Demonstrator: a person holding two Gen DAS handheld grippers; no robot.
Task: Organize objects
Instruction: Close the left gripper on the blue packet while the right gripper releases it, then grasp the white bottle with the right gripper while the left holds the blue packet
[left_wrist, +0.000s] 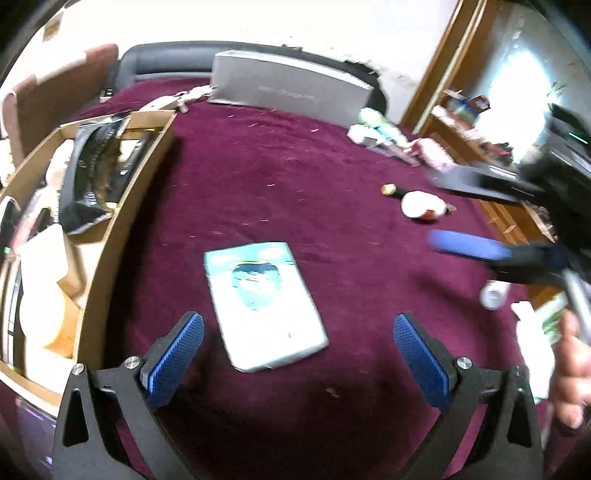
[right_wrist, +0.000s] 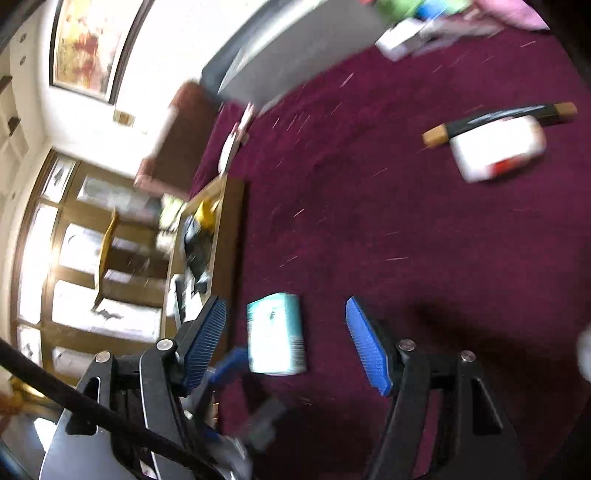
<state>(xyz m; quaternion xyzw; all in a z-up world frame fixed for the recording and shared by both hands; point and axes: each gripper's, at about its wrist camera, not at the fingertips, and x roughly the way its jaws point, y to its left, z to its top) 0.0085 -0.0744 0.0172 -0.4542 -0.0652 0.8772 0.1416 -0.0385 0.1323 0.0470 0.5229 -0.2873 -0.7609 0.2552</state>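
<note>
A flat pale teal and white packet (left_wrist: 264, 304) lies on the maroon bed cover (left_wrist: 295, 184), just ahead of my left gripper (left_wrist: 297, 339), which is open and empty above it. The packet also shows in the right wrist view (right_wrist: 275, 334), between the open fingers of my right gripper (right_wrist: 288, 339), which is empty. My right gripper appears blurred at the right of the left wrist view (left_wrist: 469, 214). A cardboard box (left_wrist: 122, 236) with several items stands on the left, and shows in the right wrist view (right_wrist: 231, 236).
A white bottle with a red label (left_wrist: 421, 206) and a black stick with tan ends (right_wrist: 498, 118) lie to the right. A grey box (left_wrist: 291, 86) stands at the back. Small cartons and tubes (left_wrist: 384, 136) lie at the back right. A small white jar (left_wrist: 493, 295) lies by the hand.
</note>
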